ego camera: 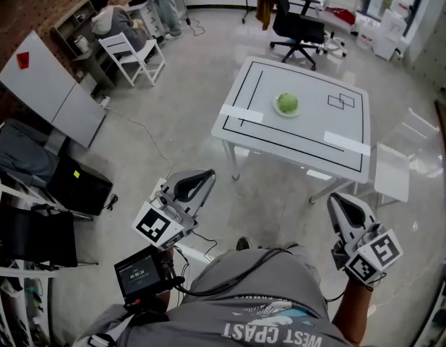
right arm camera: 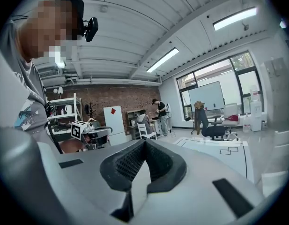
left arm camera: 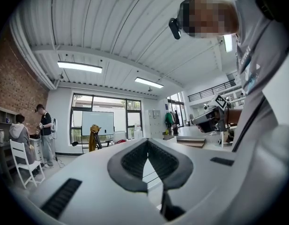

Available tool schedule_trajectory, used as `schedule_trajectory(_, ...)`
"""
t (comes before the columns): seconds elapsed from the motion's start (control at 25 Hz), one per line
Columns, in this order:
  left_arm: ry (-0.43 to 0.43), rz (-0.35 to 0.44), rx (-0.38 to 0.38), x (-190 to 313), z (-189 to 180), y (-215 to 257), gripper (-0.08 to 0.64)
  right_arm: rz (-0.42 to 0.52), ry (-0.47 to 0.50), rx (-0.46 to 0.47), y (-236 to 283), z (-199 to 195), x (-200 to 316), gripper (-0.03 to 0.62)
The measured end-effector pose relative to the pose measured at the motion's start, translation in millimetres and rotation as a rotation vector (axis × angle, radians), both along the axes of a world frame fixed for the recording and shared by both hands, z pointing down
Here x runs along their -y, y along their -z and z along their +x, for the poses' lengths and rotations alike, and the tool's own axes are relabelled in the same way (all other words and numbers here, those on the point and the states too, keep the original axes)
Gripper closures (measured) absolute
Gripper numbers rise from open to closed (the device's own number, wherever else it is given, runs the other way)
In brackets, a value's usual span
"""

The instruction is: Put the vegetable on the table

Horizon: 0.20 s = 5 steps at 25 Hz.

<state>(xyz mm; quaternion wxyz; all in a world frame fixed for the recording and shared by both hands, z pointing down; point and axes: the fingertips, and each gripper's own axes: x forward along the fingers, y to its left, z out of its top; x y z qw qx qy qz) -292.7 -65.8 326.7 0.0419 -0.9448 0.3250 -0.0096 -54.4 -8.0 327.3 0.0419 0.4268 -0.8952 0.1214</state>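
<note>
A round green vegetable [ego camera: 287,103] lies on a small white plate [ego camera: 296,112] near the middle of the white table [ego camera: 309,132], which carries black line markings. Both grippers hang low by the person's body, well short of the table. My left gripper [ego camera: 197,180] is shut with nothing in it; in the left gripper view its pads meet at the tip [left arm camera: 146,142]. My right gripper [ego camera: 343,207] is shut too and holds nothing, its pads together [right arm camera: 145,142]. The table's marked top [right arm camera: 219,150] shows beyond the right jaws.
A black office chair [ego camera: 298,27] stands behind the table and a white stool [ego camera: 392,172] at its right. At the left are a white chair [ego camera: 134,56], a leaning white board [ego camera: 53,89] and black cases [ego camera: 78,186]. A cable runs across the floor.
</note>
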Motion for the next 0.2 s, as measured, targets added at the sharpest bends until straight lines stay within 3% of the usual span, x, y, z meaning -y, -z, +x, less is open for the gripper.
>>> schedule_trajectory(0.2, -0.043, 0.031, 0.021, -27, 22, 4, 0.552, 0.001, -0.027, 0.012, 2, 17, -34, 0.588)
